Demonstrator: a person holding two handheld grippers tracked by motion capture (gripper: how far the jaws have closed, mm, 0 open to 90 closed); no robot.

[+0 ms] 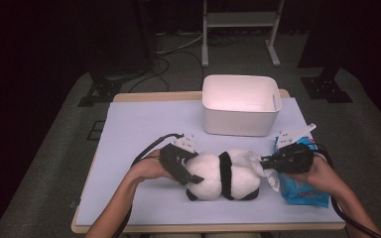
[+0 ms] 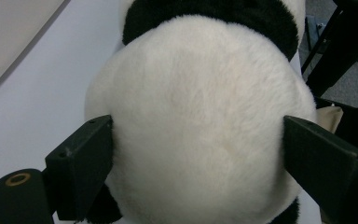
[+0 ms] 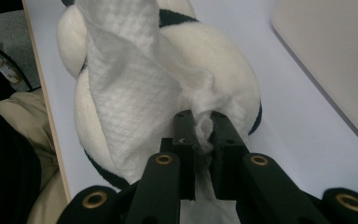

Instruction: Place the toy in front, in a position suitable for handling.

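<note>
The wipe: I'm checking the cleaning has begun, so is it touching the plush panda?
Touching. The right gripper view shows the white wipe draped flat against the plush panda.

Count at this frame:

- Plush panda [image 1: 223,176]: 1, lying on the bench [image 1: 139,124].
- White wipe [image 1: 256,163]: 1 sheet, draped on the panda.
- Blue wipe packet [image 1: 302,191]: 1.
- White bin [image 1: 240,104]: 1.
- Bench: 1, with 1 pale mat covering its top.
- Handheld grippers: 2, left gripper [image 1: 191,171] and right gripper [image 1: 267,161]; 2 black jaws each, 4 jaws total.
- Forearms in view: 2.
- Metal frame stand [image 1: 240,29] behind the bench: 1.
</note>
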